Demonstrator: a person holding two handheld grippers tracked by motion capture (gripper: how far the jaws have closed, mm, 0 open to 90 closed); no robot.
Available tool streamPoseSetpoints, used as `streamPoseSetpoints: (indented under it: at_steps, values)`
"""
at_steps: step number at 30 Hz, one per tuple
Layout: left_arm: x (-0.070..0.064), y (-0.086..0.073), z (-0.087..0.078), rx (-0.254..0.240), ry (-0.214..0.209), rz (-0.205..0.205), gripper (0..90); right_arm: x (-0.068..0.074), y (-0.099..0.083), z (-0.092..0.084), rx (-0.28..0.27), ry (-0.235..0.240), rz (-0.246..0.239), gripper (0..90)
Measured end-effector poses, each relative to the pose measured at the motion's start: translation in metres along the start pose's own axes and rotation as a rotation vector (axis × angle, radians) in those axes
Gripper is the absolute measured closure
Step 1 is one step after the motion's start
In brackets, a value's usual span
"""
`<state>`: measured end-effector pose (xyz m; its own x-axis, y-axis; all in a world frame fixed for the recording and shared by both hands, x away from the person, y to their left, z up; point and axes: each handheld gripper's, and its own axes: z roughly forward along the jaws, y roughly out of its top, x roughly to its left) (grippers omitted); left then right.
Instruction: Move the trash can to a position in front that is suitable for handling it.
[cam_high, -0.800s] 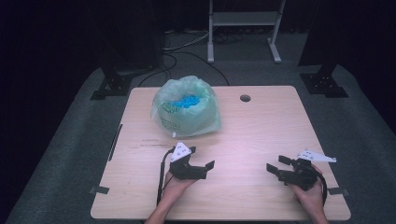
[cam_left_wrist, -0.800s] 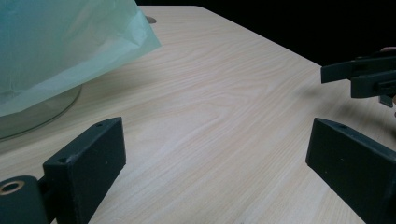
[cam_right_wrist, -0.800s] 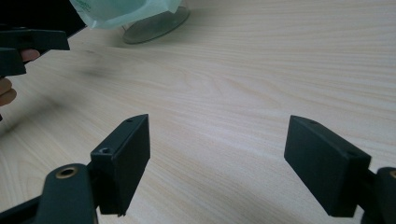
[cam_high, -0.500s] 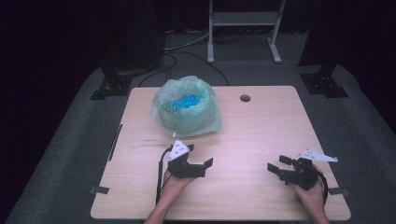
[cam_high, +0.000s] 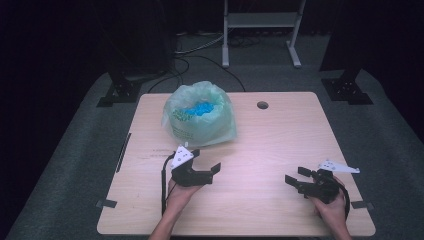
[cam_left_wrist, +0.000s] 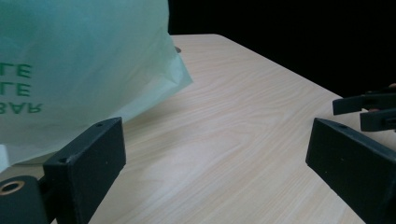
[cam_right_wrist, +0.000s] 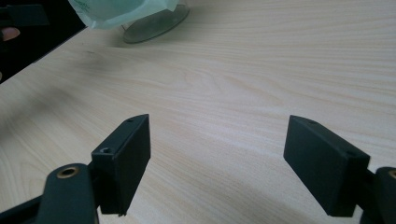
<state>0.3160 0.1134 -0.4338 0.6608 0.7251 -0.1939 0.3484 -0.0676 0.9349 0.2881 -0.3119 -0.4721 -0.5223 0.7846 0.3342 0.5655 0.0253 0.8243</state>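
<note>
Our left gripper (cam_high: 204, 164) has its jaws wide apart with nothing between them, and it sits just in front of the green bag (cam_high: 199, 114). Our right gripper (cam_high: 300, 178) is wide apart too and holds nothing; it waits far off to the right side of the counter (cam_high: 280, 130).

The bag stands near the back left of the counter, and its top is open. Inside we see small blue bits (cam_high: 202, 108). The bag is thin, soft plastic, a little see-through, with green letters on its side (cam_left_wrist: 18, 91). Under it we can see a round clear glass base (cam_right_wrist: 156, 25), so we think the bag sits in a jar or bowl.

We think the plastic will crinkle, slide and fold easily, and it could tear if we tug hard. The glass could break or tip. The best place to pinch is the loose rim at the top, one side for each gripper. The counter is smooth pale wood.
</note>
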Motion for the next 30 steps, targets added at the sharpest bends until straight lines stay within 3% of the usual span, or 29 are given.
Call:
streamPoseSetpoints:
  at_steps: [12, 19, 24, 30]
  values:
    - [0.02, 0.016, -0.014, -0.043, 0.064, -0.026, 3.7, 0.001, 0.001, 0.003, 0.004, 0.01, 0.011, 22.1]
    - [0.03, 0.025, -0.018, -0.076, 0.079, -0.035, 3.6, 0.001, 0.001, 0.002, 0.0, 0.006, 0.01, 22.2]
    - [0.038, 0.036, -0.02, -0.084, 0.115, -0.027, 3.7, 0.001, 0.002, 0.001, -0.004, 0.005, 0.005, 22.1]
    - [0.051, 0.056, -0.02, -0.101, 0.157, -0.054, 3.7, 0.0, 0.001, 0.0, 0.0, 0.001, 0.003, 22.2]
